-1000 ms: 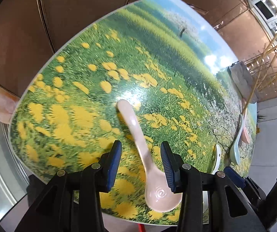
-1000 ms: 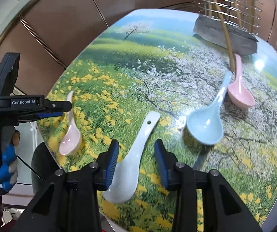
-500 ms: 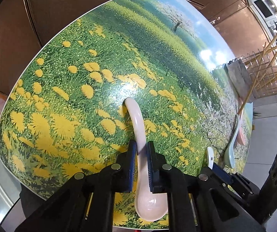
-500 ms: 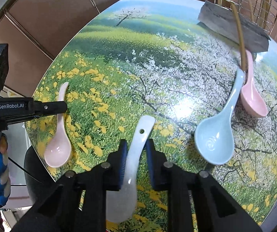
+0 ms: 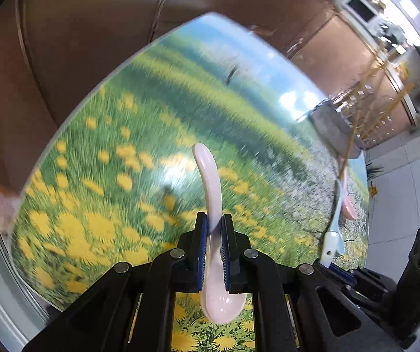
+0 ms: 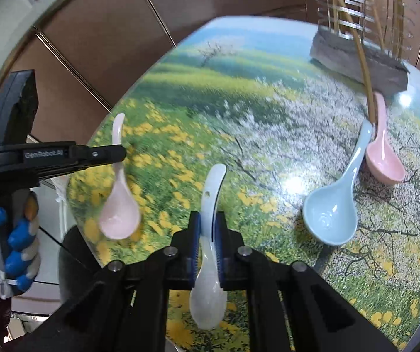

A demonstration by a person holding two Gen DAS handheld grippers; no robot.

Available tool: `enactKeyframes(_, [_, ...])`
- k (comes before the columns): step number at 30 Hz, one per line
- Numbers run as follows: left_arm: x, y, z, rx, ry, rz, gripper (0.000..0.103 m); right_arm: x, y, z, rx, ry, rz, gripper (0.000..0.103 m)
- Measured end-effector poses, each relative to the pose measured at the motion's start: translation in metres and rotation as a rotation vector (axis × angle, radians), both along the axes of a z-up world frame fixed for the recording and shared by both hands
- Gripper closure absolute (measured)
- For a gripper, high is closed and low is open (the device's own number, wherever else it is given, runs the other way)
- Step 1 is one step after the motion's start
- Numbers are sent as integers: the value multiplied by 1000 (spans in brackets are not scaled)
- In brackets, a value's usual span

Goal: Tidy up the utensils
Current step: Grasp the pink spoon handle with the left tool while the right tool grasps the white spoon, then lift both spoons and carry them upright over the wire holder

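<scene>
My left gripper point(image 5: 213, 226) is shut on a pale pink ceramic spoon point(image 5: 210, 182), held by its handle above the flower-print table point(image 5: 107, 152). The same spoon shows in the right wrist view point(image 6: 119, 205), lifted off the table. My right gripper point(image 6: 208, 223) is shut on a white ceramic spoon point(image 6: 211, 193), also lifted, bowl toward me. A light blue spoon point(image 6: 331, 214) and a darker pink spoon point(image 6: 384, 158) lie on the table at the right, handles toward a wire utensil rack point(image 6: 359, 44).
The wire rack holds chopsticks point(image 6: 364, 67) and stands at the table's far right corner; it also shows in the left wrist view point(image 5: 365, 108). Brown wall panels point(image 6: 92, 44) run behind the table. The table edge is close below both grippers.
Both grippers, closed on their spoons since half a second ago, have lifted them off the table. The view is blurred from motion.
</scene>
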State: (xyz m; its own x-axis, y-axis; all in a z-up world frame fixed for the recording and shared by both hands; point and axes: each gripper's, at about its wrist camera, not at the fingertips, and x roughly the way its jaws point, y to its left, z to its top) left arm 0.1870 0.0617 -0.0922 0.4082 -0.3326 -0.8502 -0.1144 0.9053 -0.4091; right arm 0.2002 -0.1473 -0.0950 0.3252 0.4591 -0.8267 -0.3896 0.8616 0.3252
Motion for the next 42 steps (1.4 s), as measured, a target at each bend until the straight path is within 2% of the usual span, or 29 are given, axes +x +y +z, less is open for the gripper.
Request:
enactKeyframes(8, [-13, -25, 55, 149, -220, -32, 94, -4, -11, 30, 50, -101, -29, 98])
enactKeyframes(17, [-19, -50, 88, 263, -380, -63, 94, -5, -26, 67, 74, -203, -65, 98])
enactKeyframes(22, [-18, -68, 102, 314, -451, -86, 94, 0, -36, 94, 78, -265, -84, 98])
enactKeyframes(29, [-8, -89, 114, 345, -506, -119, 94, 9, -56, 116, 81, -324, -125, 98])
enactKeyframes(37, [10, -111, 130, 361, -558, -158, 94, 25, -81, 135, 75, -381, -172, 98])
enactKeyframes(42, [29, -129, 143, 368, -610, -177, 94, 44, -97, 158, 65, -438, -197, 98])
